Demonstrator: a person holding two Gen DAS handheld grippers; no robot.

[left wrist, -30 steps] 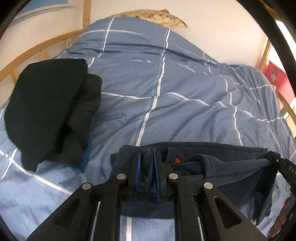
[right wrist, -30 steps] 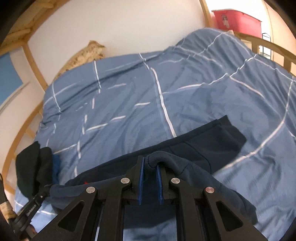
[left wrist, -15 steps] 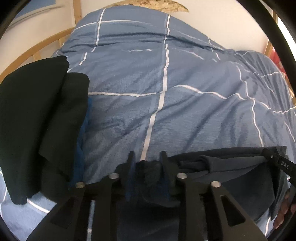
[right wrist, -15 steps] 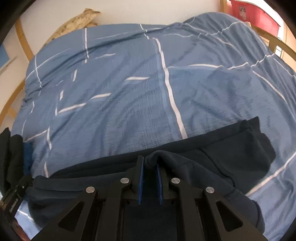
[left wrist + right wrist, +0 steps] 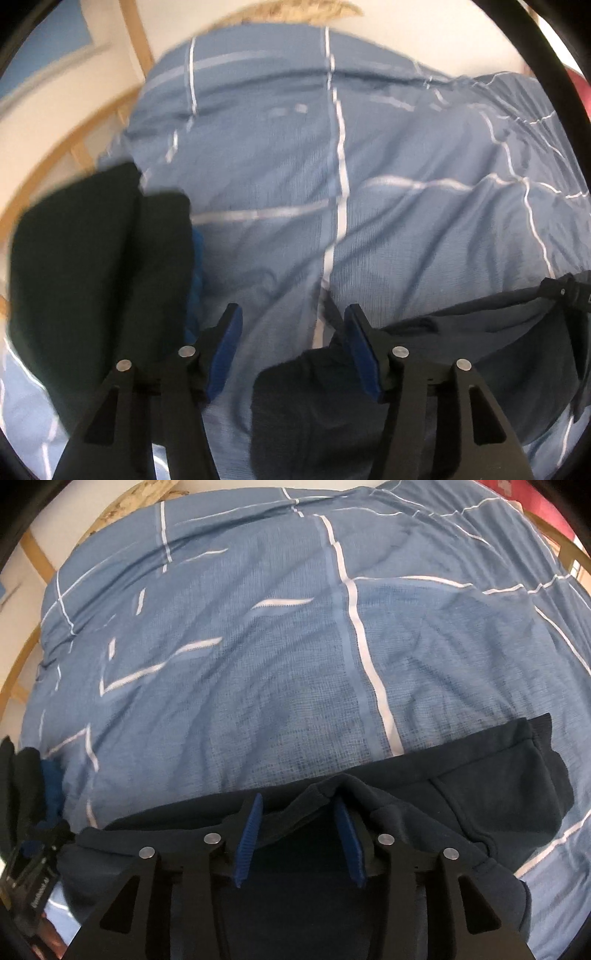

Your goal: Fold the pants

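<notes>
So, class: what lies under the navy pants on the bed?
The navy pants rest on the blue duvet with white lines, which shows around them. What the duvet looks like directly beneath the fabric is covered, so it cannot be seen.

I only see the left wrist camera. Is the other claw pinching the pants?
Observer: No. The right claw has just been opening. A raised ridge of the navy pants sits between its pads, and they are not pressing it.
Child: Where does the rest of the pants go past that claw?
Observer: It lies spread on the blue duvet, off to the right side of that view, with a curved seam showing on top.
</notes>
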